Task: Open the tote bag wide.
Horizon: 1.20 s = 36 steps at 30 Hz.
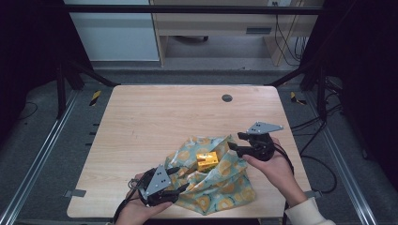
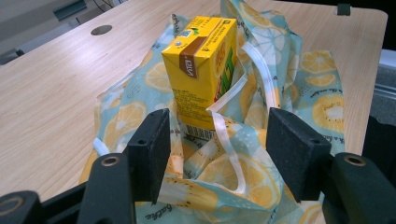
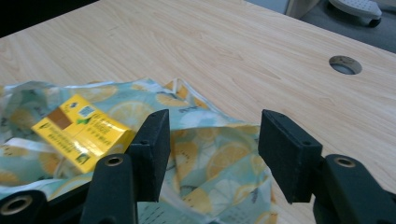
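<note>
A yellow drink carton (image 1: 207,160) lies in the mouth of a pale blue lemon-print cloth bag (image 1: 220,187) near the table's front edge. In the left gripper view the carton (image 2: 201,60) rises out of the bag (image 2: 322,107), with a white drawstring (image 2: 229,140) looping in front of it. My left gripper (image 1: 180,179) is at the bag's near-left corner, jaws open (image 2: 217,144) over loose cloth and the string, pads not pressing. My right gripper (image 1: 236,142) hovers open at the bag's far-right edge. In its own view (image 3: 212,149) it stands above the fabric (image 3: 219,158), with the carton (image 3: 79,133) off to the left.
The wooden table (image 1: 155,122) has a round cable hole (image 1: 227,98) near its far edge. Bare wood stretches behind and left of the bag. The person's hands come in over the front edge. Dark frame rails and floor cables surround the table.
</note>
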Available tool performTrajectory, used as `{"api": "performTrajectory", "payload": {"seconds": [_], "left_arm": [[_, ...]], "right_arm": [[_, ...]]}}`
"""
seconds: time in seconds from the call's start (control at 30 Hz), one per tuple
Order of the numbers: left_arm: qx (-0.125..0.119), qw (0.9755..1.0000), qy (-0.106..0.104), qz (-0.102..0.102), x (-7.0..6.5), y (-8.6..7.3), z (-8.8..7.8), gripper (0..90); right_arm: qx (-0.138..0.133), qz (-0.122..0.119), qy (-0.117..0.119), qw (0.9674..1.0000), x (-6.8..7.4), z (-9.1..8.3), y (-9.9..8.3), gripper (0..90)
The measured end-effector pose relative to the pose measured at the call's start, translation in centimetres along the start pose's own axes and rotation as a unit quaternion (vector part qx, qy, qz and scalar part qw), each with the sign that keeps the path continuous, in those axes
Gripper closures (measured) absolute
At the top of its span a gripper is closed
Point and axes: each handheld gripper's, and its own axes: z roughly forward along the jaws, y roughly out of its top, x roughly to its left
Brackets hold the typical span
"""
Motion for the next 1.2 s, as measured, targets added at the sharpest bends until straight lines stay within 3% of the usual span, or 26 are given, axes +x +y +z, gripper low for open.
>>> {"api": "performTrajectory", "payload": {"seconds": [0.2, 0.33, 0.4, 0.47, 0.53, 0.63, 0.77, 0.9, 1.0, 1.2], "left_arm": [[-0.005, 0.9999, 0.011, -0.008, 0.8, 0.7, 0.0, 42.0], [0.019, 0.9997, 0.013, -0.003, 1.8, 1.2, 1.5, 42.0], [0.028, 0.9995, 0.013, -0.002, 2.2, 1.0, 2.1, 41.9], [0.03, 0.9994, 0.006, -0.013, 2.4, 0.4, 2.7, 41.4], [0.043, 0.999, 0.001, -0.012, 2.4, -0.4, 3.2, 40.9], [0.062, 0.998, -0.002, -0.005, 2.2, -1.3, 3.5, 40.0], [0.075, 0.9971, -0.009, -0.003, 1.9, -1.7, 3.7, 39.2], [0.082, 0.9965, -0.013, 0.002, 1.5, -1.8, 3.9, 38.3], [0.095, 0.9953, -0.016, 0.011, 1.2, -1.9, 4.1, 38.9], [0.127, 0.9918, -0.007, 0.009, 1.7, -2.6, 4.6, 39.0]], "right_arm": [[-0.003, -0.011, 0.015, 0.9998, 0.9, -0.9, -0.1, 42.7], [0.008, -0.024, 0.047, 0.9986, 1.3, -0.4, 0.0, 34.9], [0.019, -0.027, 0.064, 0.9974, 1.6, 0.1, -0.1, 27.1], [0.037, -0.027, 0.079, 0.9958, 2.0, 0.8, -0.4, 21.4], [0.052, -0.04, 0.083, 0.9944, 2.5, 1.3, -1.0, 17.2], [0.072, -0.047, 0.094, 0.9919, 2.9, 2.0, -2.0, 17.1], [0.088, -0.062, 0.098, 0.9894, 3.4, 1.7, -3.7, 51.9], [0.089, -0.074, 0.104, 0.9878, 3.9, 0.6, -4.9, 76.7], [0.087, -0.08, 0.111, 0.9867, 4.3, -0.4, -5.9, 85.2], [0.106, -0.088, 0.12, 0.9832, 4.1, -1.3, -8.6, 89.2]]}}
